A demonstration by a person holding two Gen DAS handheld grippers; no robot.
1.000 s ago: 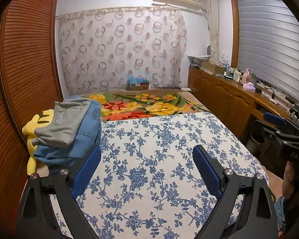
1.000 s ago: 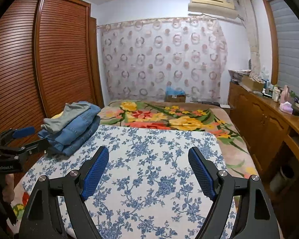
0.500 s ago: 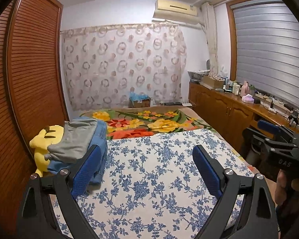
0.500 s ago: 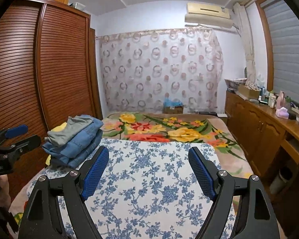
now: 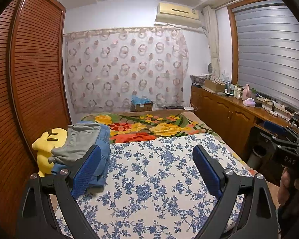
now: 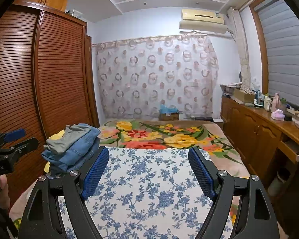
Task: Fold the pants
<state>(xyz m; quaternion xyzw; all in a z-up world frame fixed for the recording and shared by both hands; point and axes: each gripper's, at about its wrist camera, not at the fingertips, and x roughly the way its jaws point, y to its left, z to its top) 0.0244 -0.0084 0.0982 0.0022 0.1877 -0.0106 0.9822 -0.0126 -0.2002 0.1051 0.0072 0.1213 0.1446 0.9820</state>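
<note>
Item: pants (image 6: 73, 147), folded stack, far left of bed (image 6: 149, 189) | Handling: soft, limp denim, fairly heavy; grip folded edge | left gripper (image 5: 146, 165), right gripper (image 6: 148, 169): jaws wide, empty.

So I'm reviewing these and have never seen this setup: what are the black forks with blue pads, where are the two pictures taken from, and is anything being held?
No robot here: a person carries a two-finger gripper in each hand, each with a camera looking along its fingers. One picture comes from the left gripper, the other from the right gripper. Both are open and hold nothing. Below them is a bed under a blue-flowered sheet. At its left edge lies a stack of folded pants, jeans with a grey pair on top, against a yellow plush toy.
</note>
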